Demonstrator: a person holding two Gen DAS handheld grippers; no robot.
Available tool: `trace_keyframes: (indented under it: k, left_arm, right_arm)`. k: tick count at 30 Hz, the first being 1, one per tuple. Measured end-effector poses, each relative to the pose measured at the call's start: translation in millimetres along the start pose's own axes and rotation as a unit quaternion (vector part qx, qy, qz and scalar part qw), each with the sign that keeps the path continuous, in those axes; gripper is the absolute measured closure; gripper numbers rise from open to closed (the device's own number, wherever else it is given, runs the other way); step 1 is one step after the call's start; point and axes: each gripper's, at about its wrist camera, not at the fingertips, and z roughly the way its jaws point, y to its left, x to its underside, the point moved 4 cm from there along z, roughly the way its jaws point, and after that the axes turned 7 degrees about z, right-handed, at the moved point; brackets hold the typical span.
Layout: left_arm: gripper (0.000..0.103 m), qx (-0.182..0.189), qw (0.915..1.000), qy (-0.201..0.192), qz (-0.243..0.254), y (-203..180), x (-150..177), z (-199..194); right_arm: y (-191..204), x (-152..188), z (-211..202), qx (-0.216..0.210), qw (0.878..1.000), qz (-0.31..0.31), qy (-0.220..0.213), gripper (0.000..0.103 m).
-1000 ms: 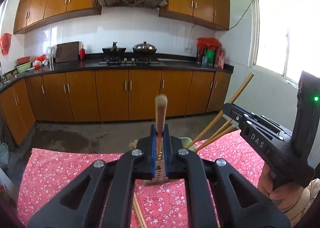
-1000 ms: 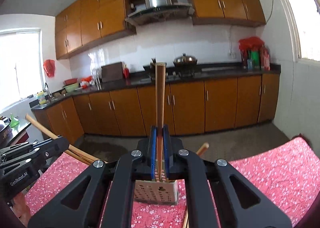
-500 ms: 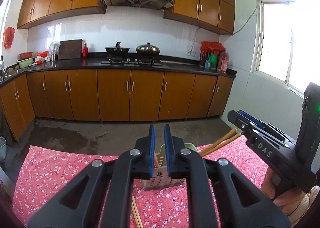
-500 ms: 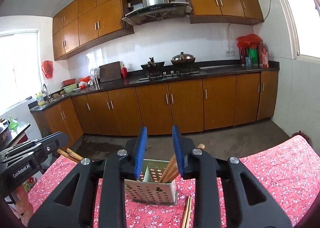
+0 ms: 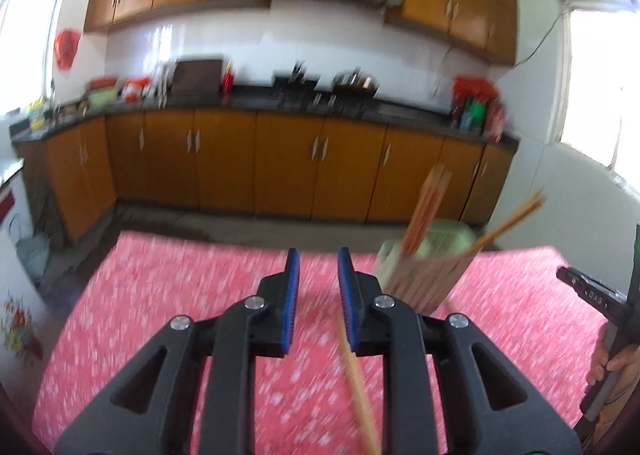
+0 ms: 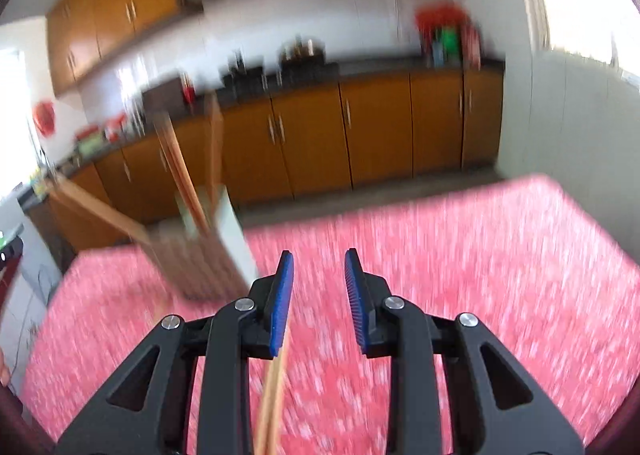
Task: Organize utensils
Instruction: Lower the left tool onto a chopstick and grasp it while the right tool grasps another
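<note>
A perforated utensil holder [image 5: 424, 275] stands on the red floral tablecloth [image 5: 160, 295] with several wooden chopsticks [image 5: 428, 211] leaning out of it. It shows blurred in the right wrist view [image 6: 200, 255] too. My left gripper [image 5: 318, 275] is open and empty, left of the holder. My right gripper [image 6: 318, 275] is open and empty, right of the holder. Loose chopsticks lie on the cloth below the left gripper [image 5: 358, 383] and below the right gripper [image 6: 272, 403]. The right gripper's body shows at the left wrist view's right edge [image 5: 592, 295].
Orange kitchen cabinets [image 5: 280, 167] and a dark counter with a stove run along the far wall, across a strip of floor. A window [image 5: 600, 95] is on the right wall. Both views are motion-blurred.
Both grippers let go of their chopsticks into the holder, opened wider and pulled back and apart; the left swung left, the right swung right. The holder now sits off to the side in each view.
</note>
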Motion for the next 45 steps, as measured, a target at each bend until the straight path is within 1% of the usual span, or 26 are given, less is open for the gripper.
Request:
trace_keyframes:
  k: [1, 2, 3, 4, 5, 7, 9, 12, 13, 14, 15, 16, 19, 21, 27, 30, 36, 39, 41, 43, 45]
  left_arm:
    - [0.082, -0.003, 0.9999, 0.013, -0.001, 3, 10, 6]
    - [0.082, -0.004, 0.9994, 0.033, -0.004, 5, 25, 15]
    - [0.082, 0.0, 0.9988, 0.049, -0.008, 4, 38, 22]
    - [0.082, 0.01, 0.9975, 0.069, -0.015, 3, 53, 30]
    - [0.082, 0.017, 0.9965, 0.08, -0.019, 1, 63, 34]
    - [0.082, 0.032, 0.994, 0.102, -0.026, -5, 82, 42]
    - [0.082, 0.047, 0.9912, 0.121, -0.027, -13, 98, 49]
    - [0.082, 0.064, 0.988, 0.139, -0.023, -27, 116, 56]
    - [0.082, 0.067, 0.9873, 0.143, -0.019, -31, 120, 57]
    - [0.082, 0.072, 0.9863, 0.147, -0.016, -36, 124, 58]
    - [0.082, 0.077, 0.9852, 0.152, -0.014, -40, 127, 59]
    - [0.082, 0.081, 0.9843, 0.156, -0.012, -44, 132, 61]
    - [0.083, 0.09, 0.9825, 0.163, -0.005, -54, 139, 64]
    - [0.085, 0.096, 0.9808, 0.17, 0.0, -58, 144, 65]
    - [0.088, 0.1, 0.9771, 0.187, 0.015, -66, 151, 69]
    - [0.089, 0.085, 0.9766, 0.195, 0.029, -67, 157, 71]
    - [0.089, 0.071, 0.9763, 0.2, 0.044, -69, 159, 73]
    - [0.089, 0.059, 0.9771, 0.197, 0.055, -74, 161, 77]
    - [0.093, 0.053, 0.9776, 0.197, 0.05, -72, 160, 79]
    - [0.095, 0.047, 0.978, 0.2, 0.038, -63, 156, 85]
    - [0.095, 0.024, 0.979, 0.201, 0.026, -45, 150, 95]
  right_arm:
    - [-4, 17, 11, -0.007, 0.999, 0.005, 0.031, 0.081]
    - [-4, 29, 18, -0.014, 0.999, 0.007, 0.052, 0.086]
    - [-4, 45, 27, -0.023, 0.997, 0.011, 0.078, 0.086]
    - [-4, 56, 31, -0.029, 0.995, 0.013, 0.093, 0.087]
    - [0, 69, 37, -0.038, 0.993, 0.014, 0.111, 0.087]
    - [10, 90, 44, -0.05, 0.989, 0.007, 0.135, 0.087]
    - [18, 102, 48, -0.053, 0.987, -0.003, 0.149, 0.087]
    - [24, 112, 56, -0.046, 0.985, -0.023, 0.164, 0.087]
    - [27, 116, 58, -0.041, 0.985, -0.03, 0.166, 0.087]
    - [26, 118, 61, -0.029, 0.984, -0.038, 0.169, 0.093]
    - [24, 120, 64, -0.02, 0.984, -0.042, 0.172, 0.094]
    - [20, 118, 65, -0.016, 0.986, -0.038, 0.164, 0.094]
    - [7, 112, 67, 0.016, 0.988, -0.02, 0.149, 0.095]
    - [-1, 110, 66, 0.02, 0.989, -0.009, 0.148, 0.095]
    - [-7, 110, 65, 0.025, 0.989, -0.012, 0.144, 0.095]
    - [-5, 110, 64, 0.027, 0.989, -0.015, 0.142, 0.095]
    - [0, 115, 61, 0.037, 0.989, -0.037, 0.136, 0.094]
    - [6, 120, 56, 0.02, 0.989, -0.045, 0.139, 0.094]
    - [8, 121, 56, 0.022, 0.989, -0.053, 0.135, 0.094]
    - [8, 120, 57, 0.021, 0.989, -0.053, 0.134, 0.094]
    - [5, 116, 61, 0.025, 0.99, -0.047, 0.132, 0.095]
